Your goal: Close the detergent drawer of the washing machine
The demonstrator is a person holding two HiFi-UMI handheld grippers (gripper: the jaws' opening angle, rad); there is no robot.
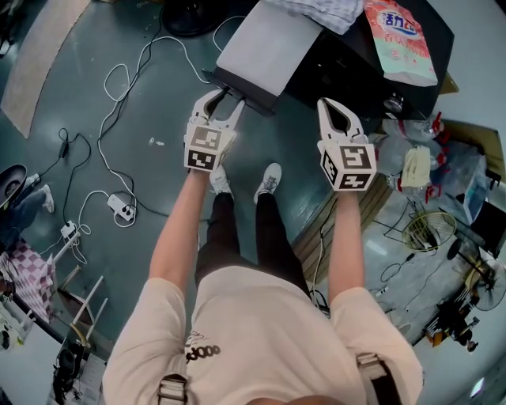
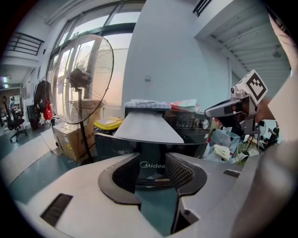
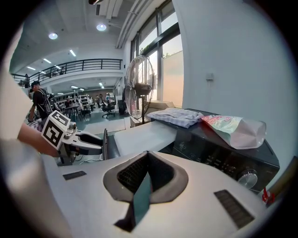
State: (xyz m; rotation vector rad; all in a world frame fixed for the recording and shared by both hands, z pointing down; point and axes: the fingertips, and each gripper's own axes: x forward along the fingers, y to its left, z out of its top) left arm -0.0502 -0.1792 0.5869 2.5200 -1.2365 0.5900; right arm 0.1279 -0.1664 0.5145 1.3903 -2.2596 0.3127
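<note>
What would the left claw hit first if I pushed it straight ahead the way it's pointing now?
The dark front panel of the pulled-out drawer, dead ahead between the jaws of the open left claw. It looks very close, though the exact gap is hard to judge.

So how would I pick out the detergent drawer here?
Start at the black washing machine at the top of the head view. A long pale grey drawer juts from its front, reaching the left gripper. Unlike the folded cloth and pink plastic bag lying on top, it sticks out.
</note>
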